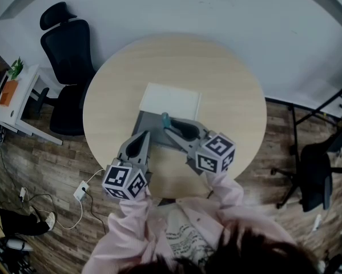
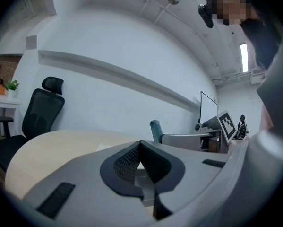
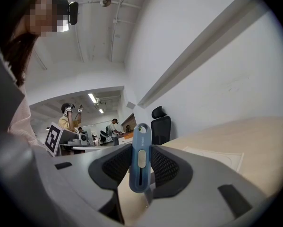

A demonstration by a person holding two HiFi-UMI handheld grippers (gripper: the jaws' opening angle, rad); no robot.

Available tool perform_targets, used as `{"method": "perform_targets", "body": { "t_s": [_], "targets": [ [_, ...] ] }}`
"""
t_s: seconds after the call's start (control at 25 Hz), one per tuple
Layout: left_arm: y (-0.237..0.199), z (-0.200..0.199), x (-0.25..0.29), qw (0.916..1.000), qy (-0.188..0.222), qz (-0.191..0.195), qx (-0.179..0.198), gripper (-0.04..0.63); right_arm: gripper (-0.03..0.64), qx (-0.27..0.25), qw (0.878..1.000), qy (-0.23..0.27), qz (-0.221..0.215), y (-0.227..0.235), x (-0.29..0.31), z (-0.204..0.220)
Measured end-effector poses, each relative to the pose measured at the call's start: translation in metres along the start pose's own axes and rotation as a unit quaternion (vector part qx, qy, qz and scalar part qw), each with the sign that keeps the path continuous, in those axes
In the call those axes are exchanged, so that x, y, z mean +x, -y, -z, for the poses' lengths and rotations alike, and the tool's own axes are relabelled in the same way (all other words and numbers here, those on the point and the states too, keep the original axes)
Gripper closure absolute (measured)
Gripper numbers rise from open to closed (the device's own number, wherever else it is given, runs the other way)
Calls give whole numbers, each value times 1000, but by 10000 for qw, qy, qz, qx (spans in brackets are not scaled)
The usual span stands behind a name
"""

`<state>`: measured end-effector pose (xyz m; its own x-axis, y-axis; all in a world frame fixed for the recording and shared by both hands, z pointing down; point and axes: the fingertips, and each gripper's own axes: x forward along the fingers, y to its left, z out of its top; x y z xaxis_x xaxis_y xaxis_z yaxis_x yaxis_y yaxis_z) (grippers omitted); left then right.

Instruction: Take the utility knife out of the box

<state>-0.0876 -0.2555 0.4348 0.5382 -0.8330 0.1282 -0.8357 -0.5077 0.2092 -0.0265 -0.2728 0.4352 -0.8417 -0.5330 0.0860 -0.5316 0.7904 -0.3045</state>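
The right gripper point(image 1: 172, 128) is clamping a slim blue plastic utility knife point(image 3: 140, 161) between its dark ribbed pads, its jaws standing only as far apart as the handle is thick. In the right gripper view the knife is standing on end with its pale slider facing the camera; its lower tip is dropping out of sight behind the jaw bodies. In the head view only a teal stub is poking past the jaw tips, on the near side of a flat white rectangular box point(image 1: 171, 100). The box is lying in the middle of the round pale wooden table point(image 1: 233, 79).

The left gripper point(image 1: 142, 136) is hovering just left of the right one; its jaws are pressing together at the tips and gripping nothing.

A grey sheet-like thing point(image 1: 145, 121) is lying against the box's near edge, with both grippers covering most of it; it may be part of the box, though the head view is not settling that.

The person's pink sleeves point(image 1: 131, 221) are filling the near edge of the head view. A black high-backed office chair point(image 1: 68, 50) is standing at the table's far left; a second dark chair point(image 1: 314, 176) on the right is being cut off by the frame. A white power adapter point(image 1: 81, 190) is lying on the wooden floor at the near left, its cable trailing away. Figures far off in the right gripper view are showing too small to make out.
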Motion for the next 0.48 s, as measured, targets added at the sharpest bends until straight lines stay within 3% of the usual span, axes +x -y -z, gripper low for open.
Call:
{"method": "perform_targets", "body": {
  "t_s": [0.48],
  "targets": [
    [4, 3, 4, 10000, -63, 4, -12, 586, 486, 110, 9999, 66, -65, 3, -4, -3]
  ]
}}
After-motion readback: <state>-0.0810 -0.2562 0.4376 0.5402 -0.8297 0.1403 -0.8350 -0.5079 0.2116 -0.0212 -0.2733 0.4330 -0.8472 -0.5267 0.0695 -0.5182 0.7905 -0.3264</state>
